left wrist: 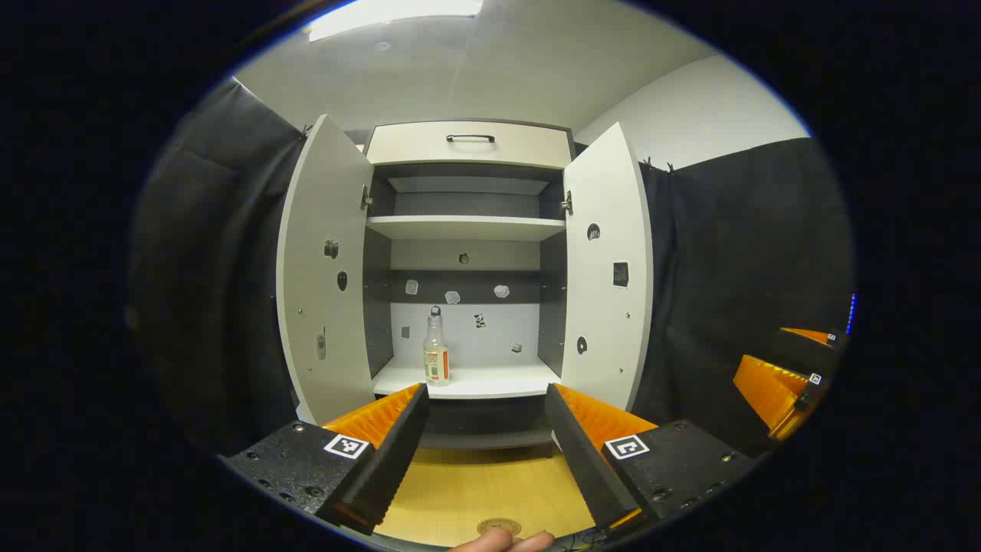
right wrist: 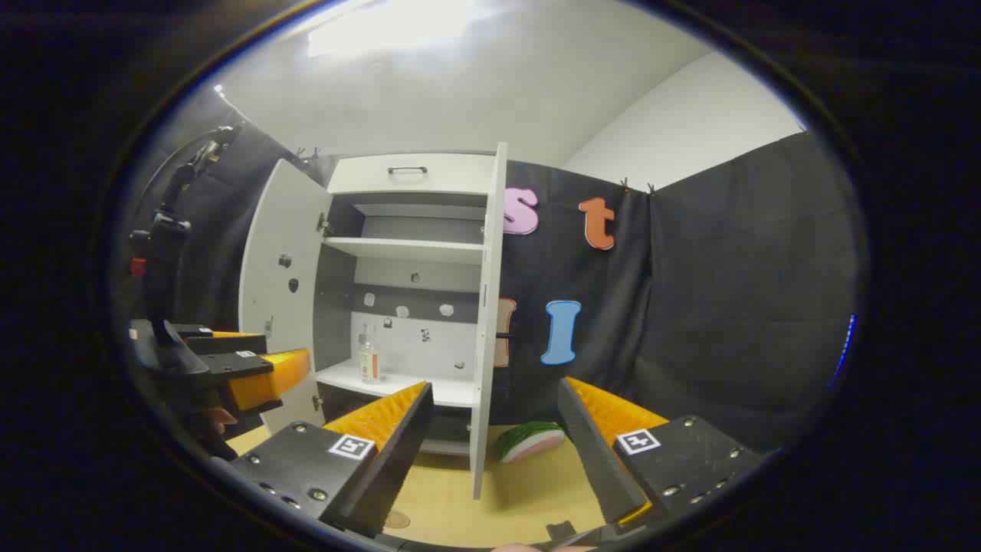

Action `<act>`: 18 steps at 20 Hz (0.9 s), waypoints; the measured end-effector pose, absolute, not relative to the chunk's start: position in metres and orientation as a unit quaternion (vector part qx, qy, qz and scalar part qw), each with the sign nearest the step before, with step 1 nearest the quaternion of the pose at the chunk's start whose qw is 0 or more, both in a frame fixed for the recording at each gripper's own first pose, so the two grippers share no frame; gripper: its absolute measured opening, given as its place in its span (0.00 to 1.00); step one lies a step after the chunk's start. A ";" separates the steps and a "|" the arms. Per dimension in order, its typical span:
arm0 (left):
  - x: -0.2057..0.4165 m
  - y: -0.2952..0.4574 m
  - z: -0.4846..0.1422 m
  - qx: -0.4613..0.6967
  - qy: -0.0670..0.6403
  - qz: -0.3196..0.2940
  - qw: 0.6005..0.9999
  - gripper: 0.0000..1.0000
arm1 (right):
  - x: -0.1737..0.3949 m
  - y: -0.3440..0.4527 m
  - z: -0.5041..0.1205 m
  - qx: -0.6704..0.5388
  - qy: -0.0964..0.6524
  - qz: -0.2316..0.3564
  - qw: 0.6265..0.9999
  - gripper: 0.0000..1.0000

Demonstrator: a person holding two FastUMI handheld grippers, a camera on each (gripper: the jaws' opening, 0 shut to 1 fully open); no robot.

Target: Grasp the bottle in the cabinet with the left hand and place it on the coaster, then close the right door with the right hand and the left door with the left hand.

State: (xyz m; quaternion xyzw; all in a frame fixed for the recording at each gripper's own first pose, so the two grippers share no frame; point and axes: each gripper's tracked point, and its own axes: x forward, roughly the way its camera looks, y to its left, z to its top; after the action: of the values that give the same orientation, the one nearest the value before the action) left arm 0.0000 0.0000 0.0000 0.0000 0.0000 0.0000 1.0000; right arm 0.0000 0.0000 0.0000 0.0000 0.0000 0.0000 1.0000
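Left gripper view shows your left gripper (left wrist: 484, 429) wide open, aimed at the bottle (left wrist: 436, 347) standing far off on the cabinet's lower shelf (left wrist: 490, 380), left of centre. Reach straight in, close around its body, keep it upright. Right gripper (right wrist: 490, 429) hangs open.

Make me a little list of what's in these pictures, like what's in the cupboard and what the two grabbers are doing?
cupboard: both doors open
left door: swung wide
right door: swung wide
bottle: upright on the lowest shelf, left of middle, nothing touching it
coaster: round, on the yellow table in front of the cupboard
left gripper: open, empty, aimed at the cupboard, apart from the bottle
right gripper: open, empty, facing the right door's edge
extra thing: watermelon slice toy on the table beside the right door
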 end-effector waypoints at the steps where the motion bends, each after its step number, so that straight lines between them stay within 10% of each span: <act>1: 0.003 0.001 0.000 0.001 -0.002 0.001 1.000 0.96 | 0.003 0.002 -0.003 0.001 0.002 0.001 1.000 0.99; 18: 0.041 0.007 0.002 0.000 -0.010 -0.015 1.000 0.96 | 0.031 0.022 0.004 0.005 -0.013 -0.001 1.000 0.99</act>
State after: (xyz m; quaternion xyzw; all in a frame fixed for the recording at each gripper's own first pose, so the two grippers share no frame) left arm 0.0413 0.0073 0.0017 0.0003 -0.0104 -0.0148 0.9998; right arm 0.0314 0.0220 0.0038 0.0052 -0.0125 -0.0006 0.9999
